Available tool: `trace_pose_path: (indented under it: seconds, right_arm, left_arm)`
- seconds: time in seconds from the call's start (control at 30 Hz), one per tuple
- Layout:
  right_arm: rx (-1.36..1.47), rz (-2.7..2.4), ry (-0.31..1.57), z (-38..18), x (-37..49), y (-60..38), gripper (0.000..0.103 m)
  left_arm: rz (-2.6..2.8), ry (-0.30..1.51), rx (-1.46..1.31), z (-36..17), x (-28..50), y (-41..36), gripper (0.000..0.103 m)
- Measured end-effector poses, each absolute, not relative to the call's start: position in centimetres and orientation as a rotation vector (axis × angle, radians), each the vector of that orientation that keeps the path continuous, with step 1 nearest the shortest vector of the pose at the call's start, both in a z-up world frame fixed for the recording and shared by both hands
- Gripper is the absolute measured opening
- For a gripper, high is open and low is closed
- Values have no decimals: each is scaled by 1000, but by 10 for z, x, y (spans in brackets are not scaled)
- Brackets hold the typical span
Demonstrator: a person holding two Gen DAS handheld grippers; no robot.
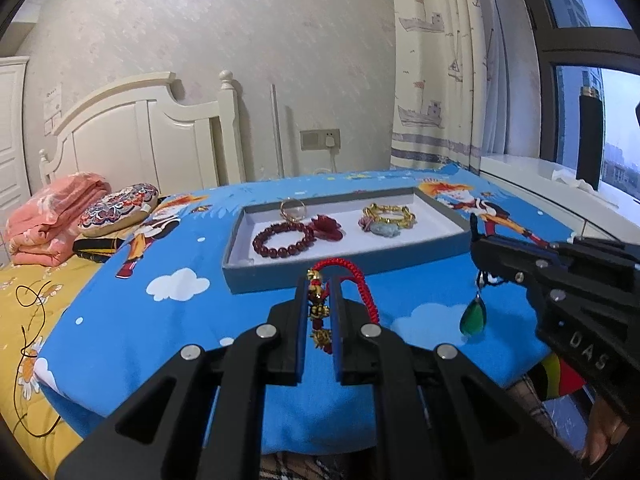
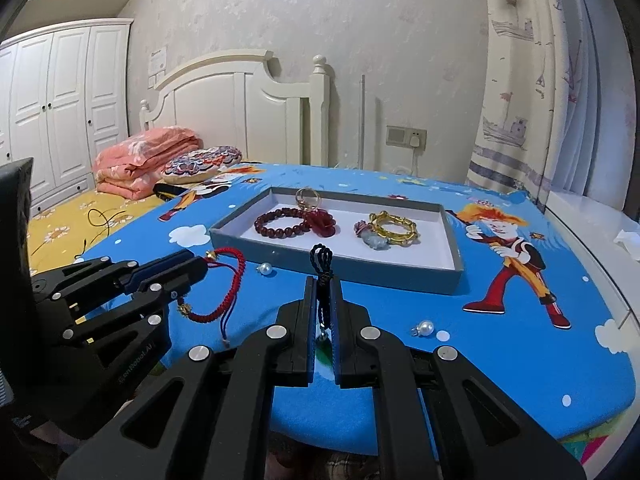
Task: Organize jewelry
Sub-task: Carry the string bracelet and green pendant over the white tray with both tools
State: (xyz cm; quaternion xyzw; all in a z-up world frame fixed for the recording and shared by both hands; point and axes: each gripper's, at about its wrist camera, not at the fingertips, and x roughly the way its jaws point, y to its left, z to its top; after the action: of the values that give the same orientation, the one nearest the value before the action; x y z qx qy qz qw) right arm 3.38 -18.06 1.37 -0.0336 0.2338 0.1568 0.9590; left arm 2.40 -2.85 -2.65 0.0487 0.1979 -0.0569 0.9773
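Tray [image 2: 436, 285] holds 3 bracelets [image 2: 282, 222].

A blue cartoon-print cloth [image 2: 400, 360] is covering the raised surface in front, its clouds and a red-trousered figure showing, and a shallow grey tray [image 2: 456, 268] is sitting on it toward the far side. Two loose pearl beads are lying directly on the cloth: one pearl [image 2: 265, 268] just beside the tray's near left corner, the other pearl [image 2: 425, 327] well out in front of the tray's right end (both apart from the tray wall). Beyond the cloth, the bed's yellow daisy sheet [image 1: 24, 280] is carrying a folded pink quilt [image 1: 48, 216], a patterned round cushion [image 1: 120, 208] leaning against it, and a thin dark cord [image 1: 30, 320] trailing in loops.
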Motion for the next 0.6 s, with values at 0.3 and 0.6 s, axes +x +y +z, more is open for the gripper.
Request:
trace_pose_path:
  seconds: [0.3, 0.6]
  right_arm:
    - [-82, 262, 450, 20, 41, -172, 7]
    - [-80, 262, 447, 31, 64, -171, 7]
  left_arm:
    - [-89, 401, 40, -19, 36, -23, 10]
    - [-84, 391, 5, -5, 57, -21, 10]
